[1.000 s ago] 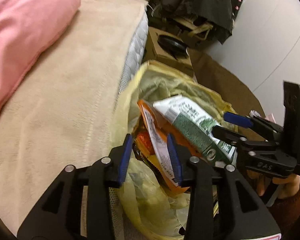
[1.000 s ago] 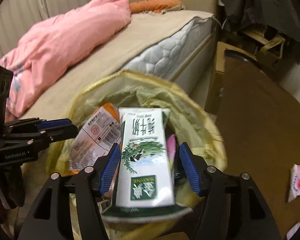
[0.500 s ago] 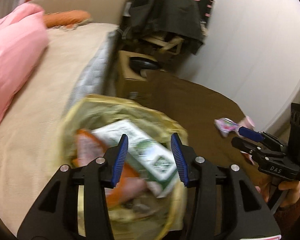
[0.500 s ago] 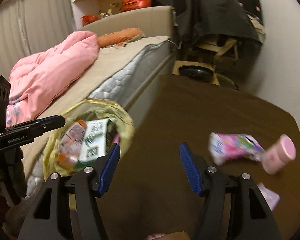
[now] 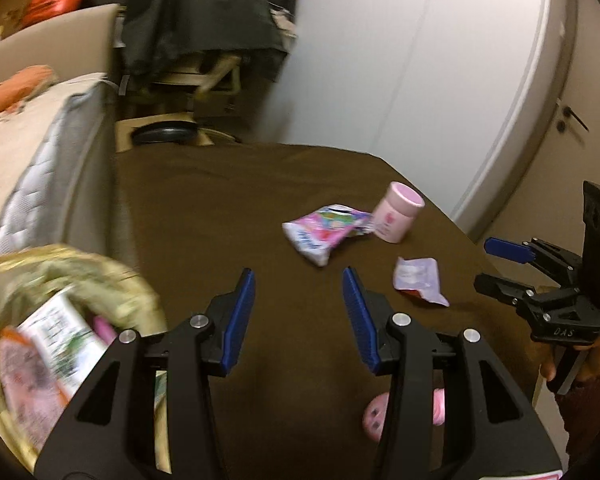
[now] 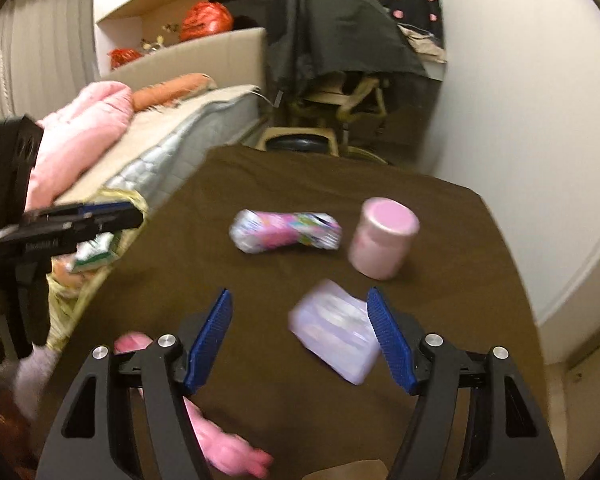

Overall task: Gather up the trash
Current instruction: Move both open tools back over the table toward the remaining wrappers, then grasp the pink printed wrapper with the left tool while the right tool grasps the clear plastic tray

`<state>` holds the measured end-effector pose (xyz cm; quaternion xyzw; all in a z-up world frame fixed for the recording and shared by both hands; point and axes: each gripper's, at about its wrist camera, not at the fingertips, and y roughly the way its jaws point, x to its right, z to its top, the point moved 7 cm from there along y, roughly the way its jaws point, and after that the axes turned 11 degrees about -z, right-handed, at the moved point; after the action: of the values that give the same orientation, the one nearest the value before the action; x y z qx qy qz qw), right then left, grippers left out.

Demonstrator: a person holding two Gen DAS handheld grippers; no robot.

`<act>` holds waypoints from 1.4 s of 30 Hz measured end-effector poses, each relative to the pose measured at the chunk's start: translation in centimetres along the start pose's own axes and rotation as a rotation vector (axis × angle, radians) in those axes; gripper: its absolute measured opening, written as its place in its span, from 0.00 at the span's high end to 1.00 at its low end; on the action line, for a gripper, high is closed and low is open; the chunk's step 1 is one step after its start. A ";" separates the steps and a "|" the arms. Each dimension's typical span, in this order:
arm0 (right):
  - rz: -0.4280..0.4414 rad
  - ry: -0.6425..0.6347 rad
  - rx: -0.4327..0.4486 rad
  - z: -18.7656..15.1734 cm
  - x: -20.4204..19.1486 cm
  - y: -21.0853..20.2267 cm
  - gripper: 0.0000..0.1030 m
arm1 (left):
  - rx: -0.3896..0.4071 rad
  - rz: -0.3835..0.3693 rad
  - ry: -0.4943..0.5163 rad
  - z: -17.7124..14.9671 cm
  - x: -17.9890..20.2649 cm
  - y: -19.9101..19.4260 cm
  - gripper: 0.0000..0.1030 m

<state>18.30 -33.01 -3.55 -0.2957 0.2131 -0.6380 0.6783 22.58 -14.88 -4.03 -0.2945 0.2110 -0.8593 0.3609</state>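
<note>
— On the brown cloth (image 6: 440, 392), how many bits of trash lay loose?

— Three clear ones: one colourful wrapper (image 6: 286, 232) lying on its side, one pale lilac packet (image 6: 334, 338) nearer the camera, and one pink jar (image 6: 382, 238) standing upright just right of the wrapper. In the left wrist view the wrapper (image 5: 326, 230) looked to touch the jar (image 5: 396, 216), with the packet (image 5: 418, 280) apart from both.

— And the right claw?

— The right gripper (image 6: 300, 332) hung over the cloth with its two blue pads spread wide and nothing between them pinched. The lilac packet sat just inside the right pad, though motion blur made it hard to tell whether they touched.

— The left one?

— The left gripper (image 5: 298, 318) was also spread wide and held nothing; bare cloth showed between its pads.

— Where was the bag?

— One yellow trash bag (image 5: 112, 280) stood at the cloth's left edge, beside the mattress (image 5: 40, 184). Inside it I counted one green-and-white carton (image 5: 66, 340) and one orange-and-white packet (image 5: 26, 384), both blurred.

— Anything else pink?

— One soft pink thing (image 6: 220, 438) lay low on the cloth, partly hidden behind the right gripper's frame; I couldn't tell what it was. On the bed were one pink quilt (image 6: 88, 128) and one orange pillow (image 6: 172, 90). Behind stood one chair (image 6: 340, 96) draped in dark cloth.
</note>
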 end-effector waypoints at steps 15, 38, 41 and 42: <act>-0.002 0.103 -0.114 -5.0 3.2 3.5 0.36 | -0.165 0.069 -0.003 2.6 -3.1 11.1 0.52; 0.056 0.020 -0.171 -4.5 1.0 8.1 0.36 | -0.284 0.164 0.014 -1.0 -2.0 10.1 0.94; 0.055 0.014 -0.170 -4.0 1.0 8.8 0.36 | -0.281 0.162 0.005 -1.4 -2.0 9.5 0.94; 0.055 0.014 -0.170 -3.8 1.0 9.0 0.36 | -0.280 0.159 -0.005 -1.4 -2.2 9.4 0.94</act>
<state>22.48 -34.40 -12.32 -0.3417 0.2794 -0.6008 0.6665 27.58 -19.15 -11.24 -0.3266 0.3503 -0.7895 0.3837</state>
